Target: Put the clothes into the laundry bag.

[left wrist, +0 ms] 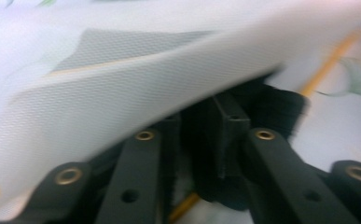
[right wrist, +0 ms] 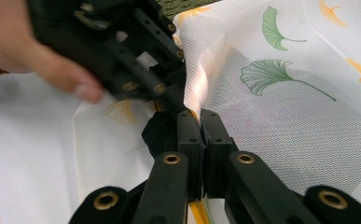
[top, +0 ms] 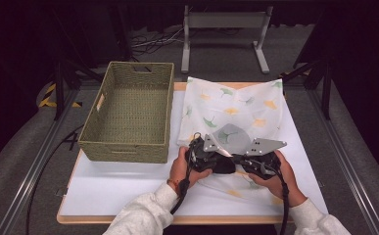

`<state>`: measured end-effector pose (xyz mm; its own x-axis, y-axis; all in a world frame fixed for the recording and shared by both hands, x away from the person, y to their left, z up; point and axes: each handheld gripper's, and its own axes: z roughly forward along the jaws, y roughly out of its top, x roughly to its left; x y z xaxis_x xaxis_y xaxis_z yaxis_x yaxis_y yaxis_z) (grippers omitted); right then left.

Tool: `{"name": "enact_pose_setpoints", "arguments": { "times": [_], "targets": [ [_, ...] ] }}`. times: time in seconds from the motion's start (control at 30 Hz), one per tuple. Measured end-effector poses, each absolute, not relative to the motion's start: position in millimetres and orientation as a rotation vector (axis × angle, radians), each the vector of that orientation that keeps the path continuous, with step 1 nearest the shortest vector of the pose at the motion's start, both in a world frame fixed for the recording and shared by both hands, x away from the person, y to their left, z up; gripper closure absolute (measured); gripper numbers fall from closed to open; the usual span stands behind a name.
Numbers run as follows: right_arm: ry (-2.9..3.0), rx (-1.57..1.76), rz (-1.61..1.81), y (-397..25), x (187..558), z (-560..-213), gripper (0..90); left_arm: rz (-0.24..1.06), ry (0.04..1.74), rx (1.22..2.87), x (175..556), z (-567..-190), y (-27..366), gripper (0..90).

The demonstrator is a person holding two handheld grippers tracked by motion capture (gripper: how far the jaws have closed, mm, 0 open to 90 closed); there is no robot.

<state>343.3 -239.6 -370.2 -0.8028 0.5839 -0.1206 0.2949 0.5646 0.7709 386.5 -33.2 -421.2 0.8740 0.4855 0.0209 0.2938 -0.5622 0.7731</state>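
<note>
Both grippers are pinching a thin ginkgo-print mesh cloth (top: 231, 110) at the bench's (top: 104, 188) near middle.
Right gripper (right wrist: 199, 116) jaws are closing tight on a raised fold; left gripper (top: 201, 147) jaws look shut on the same edge, at its 9 o'clock. The cloth seems light, limp and slippery, so hems are giving the surest hold. A wicker basket (top: 130, 110) is sitting at 10 o'clock.

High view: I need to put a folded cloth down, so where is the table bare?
Bare: the front strip of the table between the basket and the near edge, and the basket's inside. Crowded: the right half, under the mesh bag and both grippers.
</note>
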Motion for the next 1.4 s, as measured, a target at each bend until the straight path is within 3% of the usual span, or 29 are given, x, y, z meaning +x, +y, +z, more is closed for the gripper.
{"name": "enact_pose_setpoints", "arguments": {
  "times": [0.27,0.43,0.53,0.77,0.9,1.2,1.4],
  "targets": [
    [2.435,0.716,1.101,-241.6,340.3,-369.6,88.5,0.272,0.404,2.273,367.5,-417.2,-35.3,66.9],
    [2.431,0.708,1.121,-241.4,338.9,-366.4,88.5,0.244,0.462,2.338,375.6,-430.7,-49.0,60.0],
    [2.434,0.707,1.119,-241.7,339.1,-367.3,88.5,0.24,0.486,2.355,380.5,-436.7,-52.1,60.5],
    [2.441,0.716,1.106,-243.1,339.7,-369.8,88.5,0.27,0.555,2.323,388.0,-438.5,-53.2,82.7],
    [2.438,0.722,1.102,-243.9,339.2,-369.7,88.5,0.322,0.566,2.324,391.5,-433.7,-54.4,88.4],
    [2.433,0.723,1.099,-244.9,339.7,-368.9,88.6,0.433,0.666,2.281,412.5,-433.8,-50.2,88.6],
    [2.444,0.726,1.098,-245.8,339.7,-369.3,88.6,0.392,0.714,2.24,416.4,-429.1,-37.6,88.4]
  ]
}}
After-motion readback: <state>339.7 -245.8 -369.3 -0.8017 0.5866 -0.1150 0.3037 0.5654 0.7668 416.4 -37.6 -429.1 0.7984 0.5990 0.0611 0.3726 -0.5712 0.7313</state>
